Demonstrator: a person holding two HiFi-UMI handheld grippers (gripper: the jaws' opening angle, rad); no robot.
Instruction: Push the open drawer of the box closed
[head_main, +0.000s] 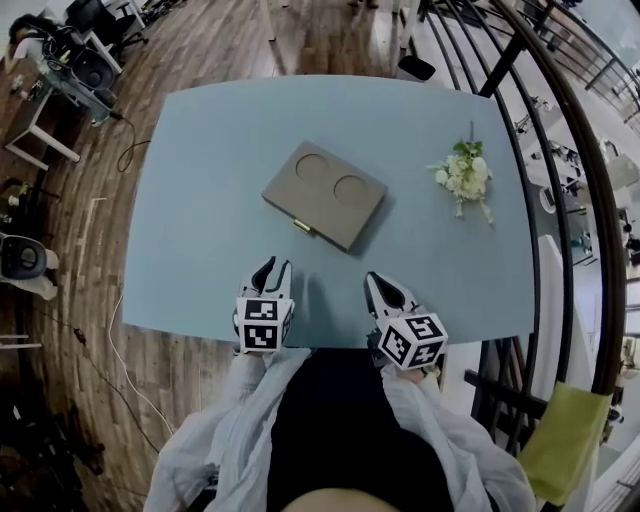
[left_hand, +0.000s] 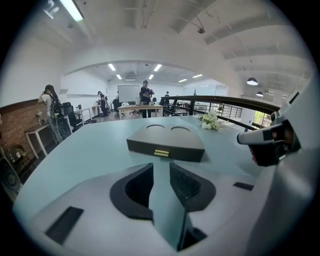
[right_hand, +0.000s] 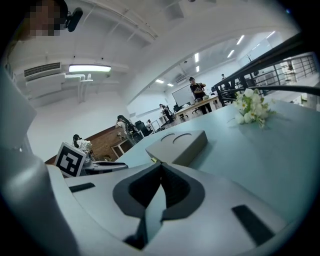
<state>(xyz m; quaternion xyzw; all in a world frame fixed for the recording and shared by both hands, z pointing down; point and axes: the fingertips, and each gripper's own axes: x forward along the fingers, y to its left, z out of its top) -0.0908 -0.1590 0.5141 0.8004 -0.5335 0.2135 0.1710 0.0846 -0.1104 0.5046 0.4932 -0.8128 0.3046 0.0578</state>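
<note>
**Box at mid-frame, both grippers low and clear of it**

The flat grey-brown box (head_main: 324, 193) with two round recesses lies at the centre of the pale blue table (head_main: 200, 230). Its small gold drawer handle (head_main: 302, 227) faces the person, and the drawer front looks flush. At the lower centre, the left gripper (head_main: 273, 266) has its jaws slightly apart and empty. The right gripper (head_main: 376, 283) has its jaws together. A white flower bunch (head_main: 463, 175) lies at the upper right.
</note>
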